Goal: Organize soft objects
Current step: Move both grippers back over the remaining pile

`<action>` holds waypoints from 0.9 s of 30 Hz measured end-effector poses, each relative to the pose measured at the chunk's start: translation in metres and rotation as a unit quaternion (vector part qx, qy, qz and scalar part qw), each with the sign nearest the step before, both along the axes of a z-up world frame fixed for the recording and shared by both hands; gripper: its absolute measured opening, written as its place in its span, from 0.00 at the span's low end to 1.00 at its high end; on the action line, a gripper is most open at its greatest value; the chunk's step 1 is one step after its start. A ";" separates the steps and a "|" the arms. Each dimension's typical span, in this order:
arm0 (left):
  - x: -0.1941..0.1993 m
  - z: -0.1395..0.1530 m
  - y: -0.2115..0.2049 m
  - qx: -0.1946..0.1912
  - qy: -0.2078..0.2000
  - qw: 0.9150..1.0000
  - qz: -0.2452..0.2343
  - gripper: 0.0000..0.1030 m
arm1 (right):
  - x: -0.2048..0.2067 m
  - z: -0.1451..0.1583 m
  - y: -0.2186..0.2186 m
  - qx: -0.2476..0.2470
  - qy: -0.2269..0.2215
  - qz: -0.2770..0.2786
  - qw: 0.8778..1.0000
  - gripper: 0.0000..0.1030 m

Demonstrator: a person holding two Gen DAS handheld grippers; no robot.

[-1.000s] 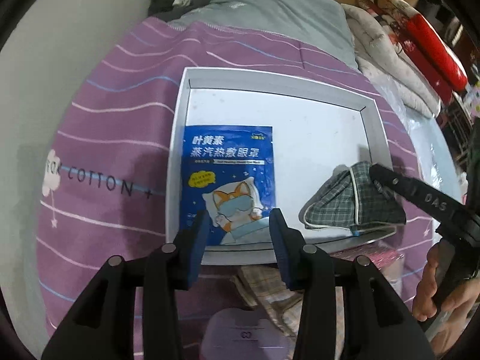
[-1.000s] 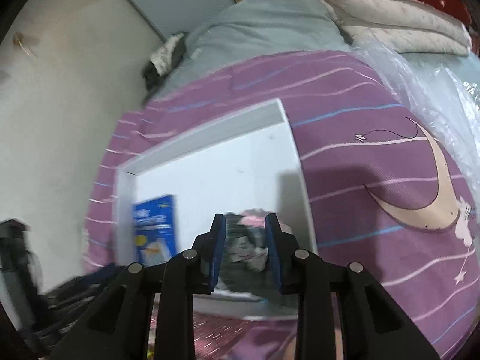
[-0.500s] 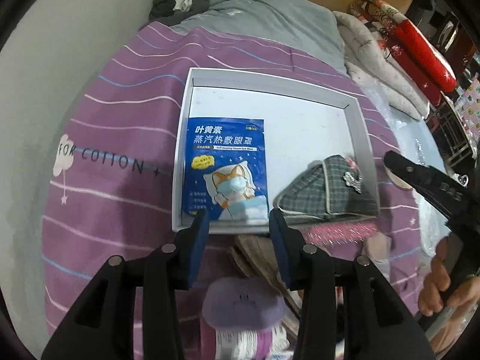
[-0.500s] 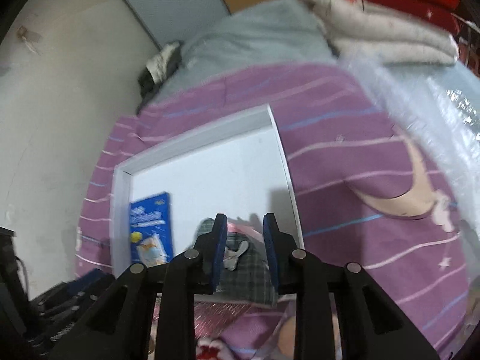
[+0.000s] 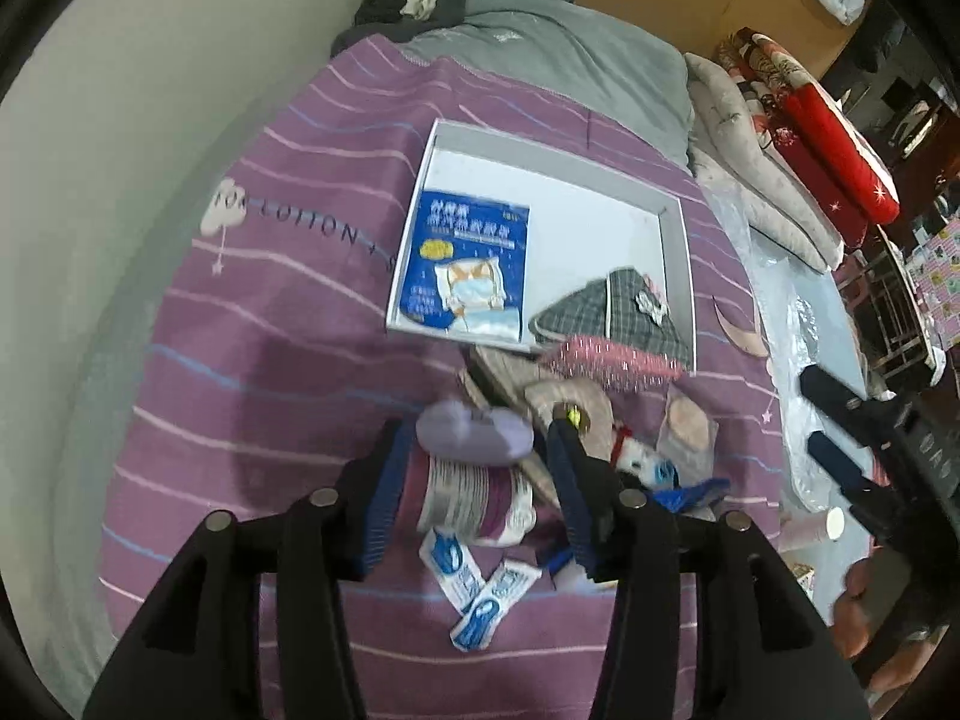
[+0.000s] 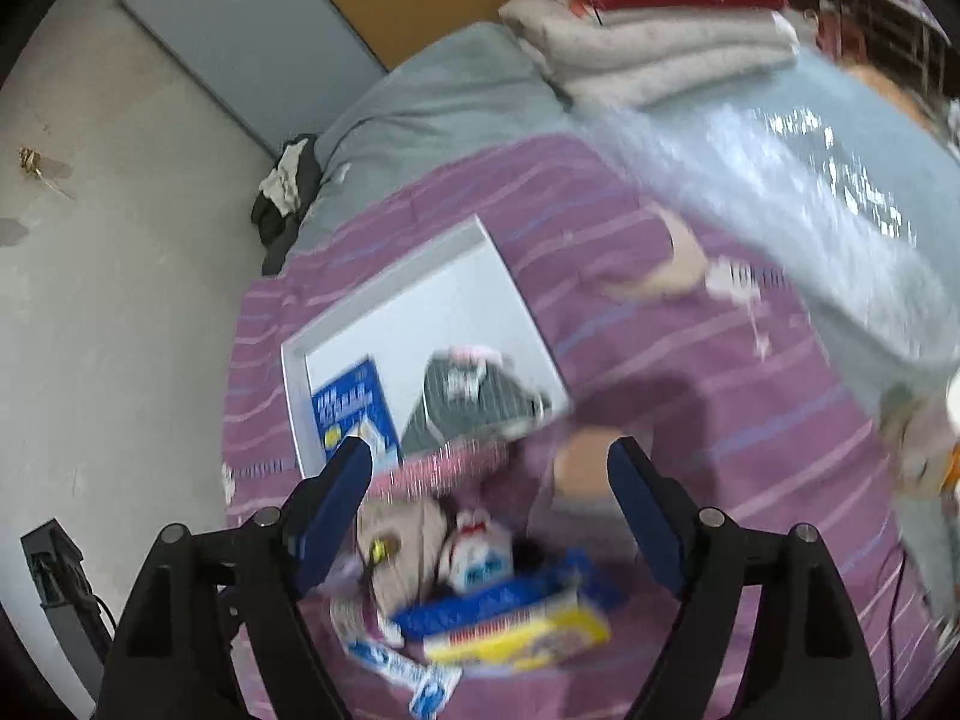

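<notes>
Both grippers had pulled back from the white tray (image 5: 677, 240). Right gripper (image 6: 489, 483) fingers had just opened, empty; the plaid pouch (image 5: 612, 315) lay in the tray at five o'clock. Left gripper (image 5: 477, 459) fingers, open, hovered over the remaining pile (image 5: 534, 420) at six o'clock.

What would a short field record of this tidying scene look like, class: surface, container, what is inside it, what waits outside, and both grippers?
surface: purple striped bedspread
container: shallow white rectangular tray
inside tray: blue eye-mask packet, grey plaid fabric pouch
outside tray: loose pile by its near edge, including a lilac soft item
left gripper: open, empty
right gripper: jaws just opened, nothing between them
</notes>
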State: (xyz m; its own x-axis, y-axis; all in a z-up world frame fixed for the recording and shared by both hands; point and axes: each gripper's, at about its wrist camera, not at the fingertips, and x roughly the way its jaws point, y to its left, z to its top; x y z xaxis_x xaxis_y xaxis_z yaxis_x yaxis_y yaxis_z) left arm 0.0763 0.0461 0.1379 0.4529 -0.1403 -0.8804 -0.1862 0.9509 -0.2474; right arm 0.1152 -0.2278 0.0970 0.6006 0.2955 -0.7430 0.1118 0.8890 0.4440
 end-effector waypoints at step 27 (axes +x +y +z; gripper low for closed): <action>-0.017 0.019 -0.004 -0.017 -0.029 0.999 0.001 0.48 | -0.012 -0.014 0.014 -0.023 0.001 0.028 0.999 0.79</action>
State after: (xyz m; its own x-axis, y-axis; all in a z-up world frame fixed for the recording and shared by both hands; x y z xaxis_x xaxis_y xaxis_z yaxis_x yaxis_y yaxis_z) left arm 0.0588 0.0421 0.1566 0.5026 -0.1691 -0.8478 -0.1723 0.9414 -0.2899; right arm 0.1029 -0.2138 0.0826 0.5825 0.2937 -0.7580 0.0630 0.9134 0.4023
